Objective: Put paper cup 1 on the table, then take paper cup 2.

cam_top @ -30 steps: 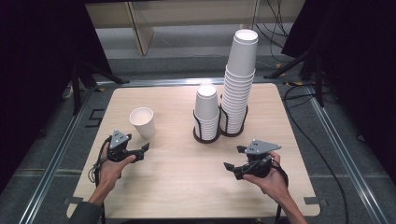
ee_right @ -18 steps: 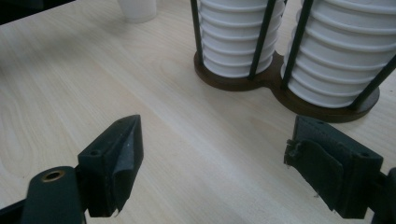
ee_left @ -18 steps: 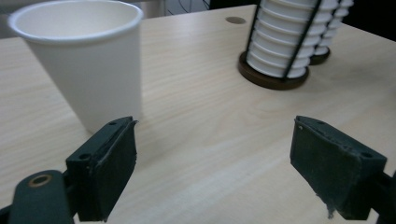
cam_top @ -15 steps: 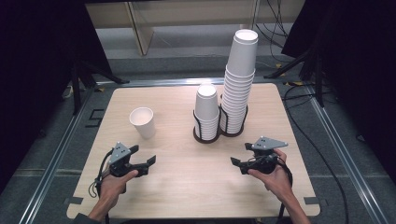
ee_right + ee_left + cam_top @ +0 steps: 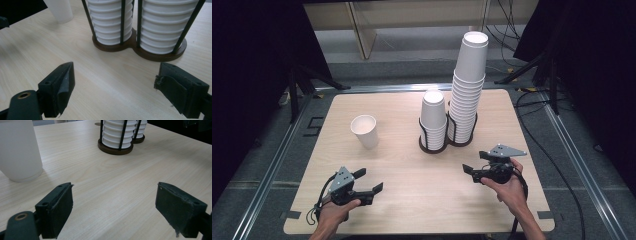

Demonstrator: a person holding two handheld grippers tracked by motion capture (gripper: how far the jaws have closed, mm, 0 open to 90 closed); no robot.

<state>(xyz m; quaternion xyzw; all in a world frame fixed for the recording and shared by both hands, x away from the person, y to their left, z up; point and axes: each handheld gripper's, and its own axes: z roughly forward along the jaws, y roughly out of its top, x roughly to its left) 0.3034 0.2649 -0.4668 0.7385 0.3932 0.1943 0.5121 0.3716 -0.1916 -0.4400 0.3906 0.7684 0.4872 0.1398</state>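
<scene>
A single white paper cup (image 5: 365, 131) stands upright on the left half of the wooden table (image 5: 402, 200). At mid-table a dark twin wire holder (image 5: 447, 145) carries a short stack of white cups (image 5: 433, 117) and a much taller stack (image 5: 469, 85). My left gripper (image 5: 371, 180) lies low near the front edge, well short of the single cup, open and empty. In the left gripper view its jaws (image 5: 115, 202) stand wide apart, the cup (image 5: 20, 152) ahead at left. My right gripper (image 5: 473, 162) hovers in front of the holder, open; its own view (image 5: 115, 85) faces both stacks (image 5: 110, 20).
Metal rails (image 5: 277, 165) frame the table, and dark stands and cables (image 5: 537, 85) sit beyond its far corners. A cable (image 5: 557, 165) trails off the right side. Bare wood lies between the two grippers.
My left hand has drawn back from beside the single cup toward the table's front edge. The right hand has barely shifted. The cups and holder stay put.
</scene>
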